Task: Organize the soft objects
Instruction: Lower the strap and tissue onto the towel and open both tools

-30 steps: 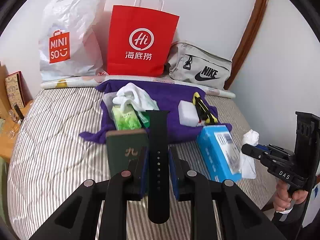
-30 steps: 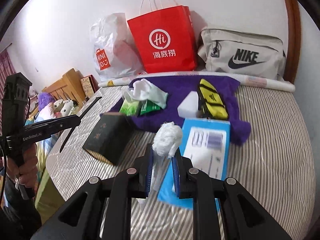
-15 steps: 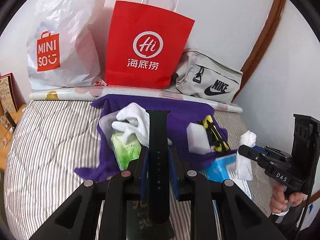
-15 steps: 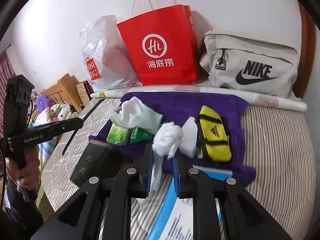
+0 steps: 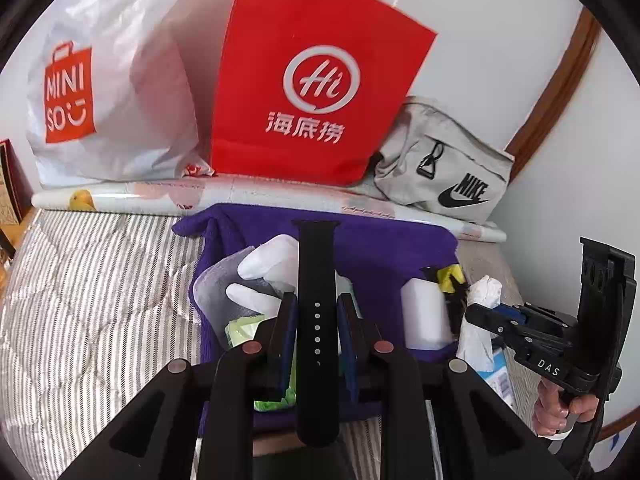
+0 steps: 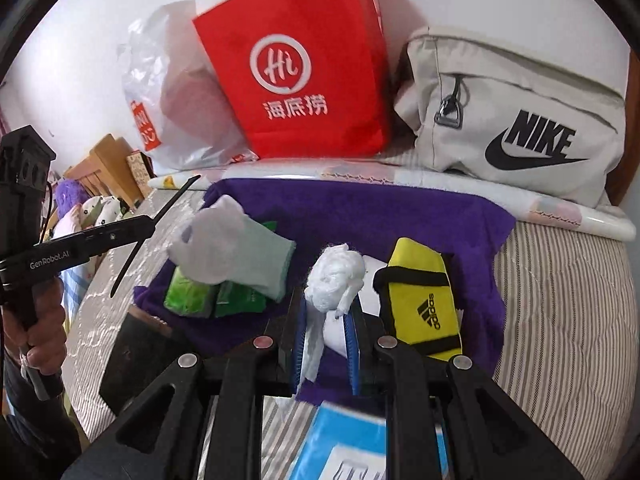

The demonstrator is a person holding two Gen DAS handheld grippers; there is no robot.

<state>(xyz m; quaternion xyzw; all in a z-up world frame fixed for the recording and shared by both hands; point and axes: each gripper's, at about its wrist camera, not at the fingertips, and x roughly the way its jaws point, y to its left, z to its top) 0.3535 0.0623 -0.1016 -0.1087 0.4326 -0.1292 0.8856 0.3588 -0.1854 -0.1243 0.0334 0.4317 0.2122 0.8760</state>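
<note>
My left gripper (image 5: 316,304) is shut on a black watch strap (image 5: 317,280) that stands upright between its fingers, above the near edge of the purple towel (image 5: 384,248). My right gripper (image 6: 325,312) is shut on a crumpled white tissue (image 6: 336,276), held over the same towel (image 6: 360,212). On the towel lie a white glove (image 6: 236,248), green tissue packs (image 6: 208,300), a white sponge block (image 5: 426,312) and a yellow Adidas pouch (image 6: 420,300). The right gripper with its tissue (image 5: 480,308) shows at the right of the left wrist view.
A red paper bag (image 5: 316,80), a white Miniso bag (image 5: 104,92) and a grey Nike bag (image 6: 516,120) stand against the wall behind a rolled sheet (image 5: 248,196). A dark book (image 6: 136,356) and a blue box (image 6: 360,444) lie on the striped bed.
Both grippers have moved forward over the bed towards the purple towel, still holding the strap and the tissue. The book and blue box have slid below and behind them.
</note>
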